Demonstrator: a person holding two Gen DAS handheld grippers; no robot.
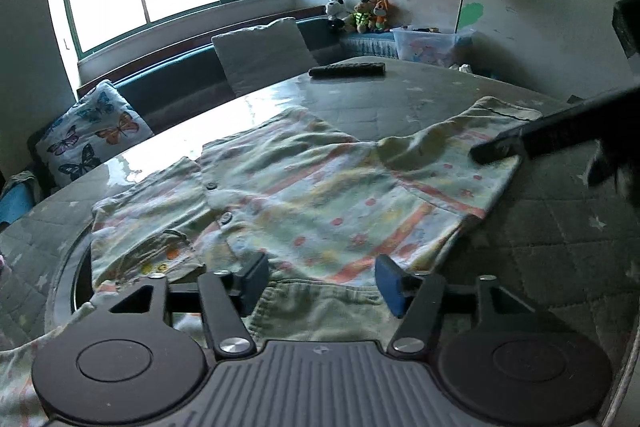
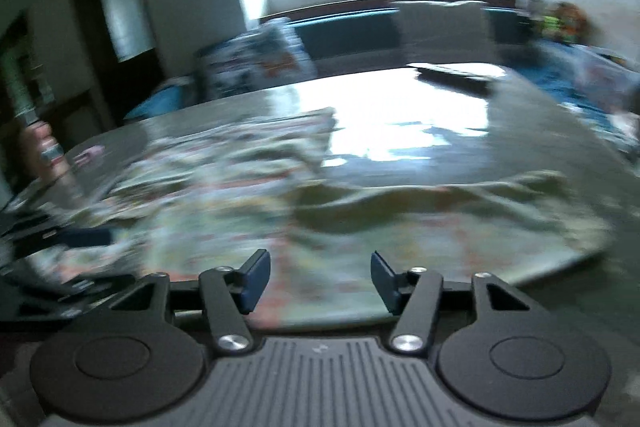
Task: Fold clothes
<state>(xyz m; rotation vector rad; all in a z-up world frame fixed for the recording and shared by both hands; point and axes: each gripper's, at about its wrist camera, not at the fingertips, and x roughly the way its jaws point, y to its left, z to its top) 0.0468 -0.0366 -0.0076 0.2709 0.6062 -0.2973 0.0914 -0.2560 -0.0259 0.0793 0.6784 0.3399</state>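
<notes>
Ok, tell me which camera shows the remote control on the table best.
The left wrist view. There the remote control is sharp, lying flat at the far side of the table, beyond the patterned shirt. The right wrist view is motion-blurred: the remote is only a dark smear near the far edge.

A: What's on the table (image 1: pixel 552 227)?

B: A small patterned shirt (image 1: pixel 320 187) with buttons, spread flat. The left hand-held gripper (image 1: pixel 322 283) sits at its near hem, jaws apart, nothing between them.

A: And the other one?

B: The right hand-held gripper (image 1: pixel 496 147) reaches in over the shirt's far right edge. A remote control (image 1: pixel 347 70) lies beyond.
</notes>
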